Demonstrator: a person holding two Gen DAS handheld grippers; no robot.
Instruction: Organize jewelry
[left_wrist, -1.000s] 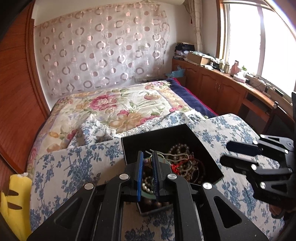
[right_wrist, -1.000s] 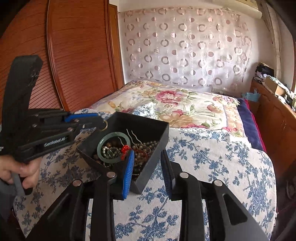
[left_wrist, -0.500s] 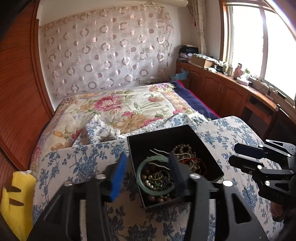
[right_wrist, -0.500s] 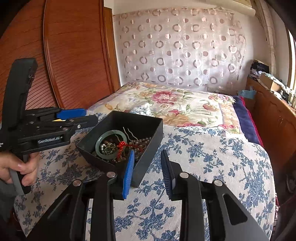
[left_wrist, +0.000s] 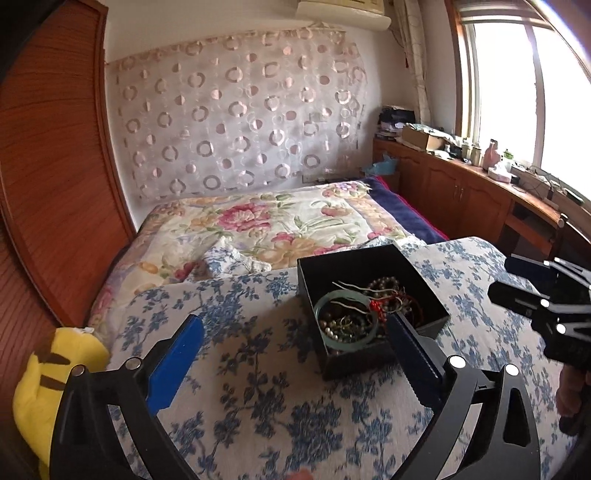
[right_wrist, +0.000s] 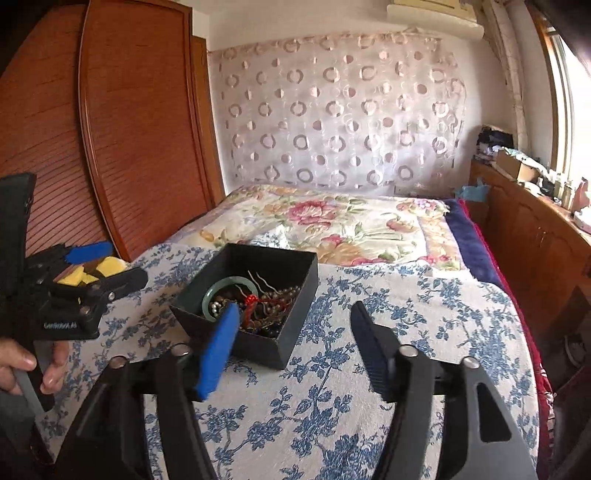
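**Both claws wide apart and empty above the jewelry box**

The left gripper (left_wrist: 291, 354) has its jaws spread as far apart as they go, and they have just been opening; nothing lies between them but the blue-flowered cloth (left_wrist: 258, 387) below. Its right finger stands in front of the near corner of the box in the left wrist view; whether it touches the box I cannot tell. The left finger with its blue pad (left_wrist: 173, 363) hangs over bare cloth, well clear of the box.

The right gripper (right_wrist: 291, 347) also stands apart, its jaws having just been opening, and it holds nothing. Its blue pad (right_wrist: 218, 350) sits in front of the near wall of the box in the right wrist view, while the other finger is over the cloth to the right. A hand (right_wrist: 22, 363) grips the handle of the left tool at the left edge of that view.

The black box (right_wrist: 295, 295) rests open on the flowered cloth, which covers the near end of the bed, between the two tools. Inside lies a pale green bangle (left_wrist: 345, 345) toward the near left side, with small beads and fine wires within its ring. Beside it are strings of dark brown beads (left_wrist: 384, 286), a red knot (left_wrist: 377, 305) and thin curved metal pins (left_wrist: 351, 288), all tangled together. A yellow soft toy (left_wrist: 48, 376) sits at the left edge of the bed.
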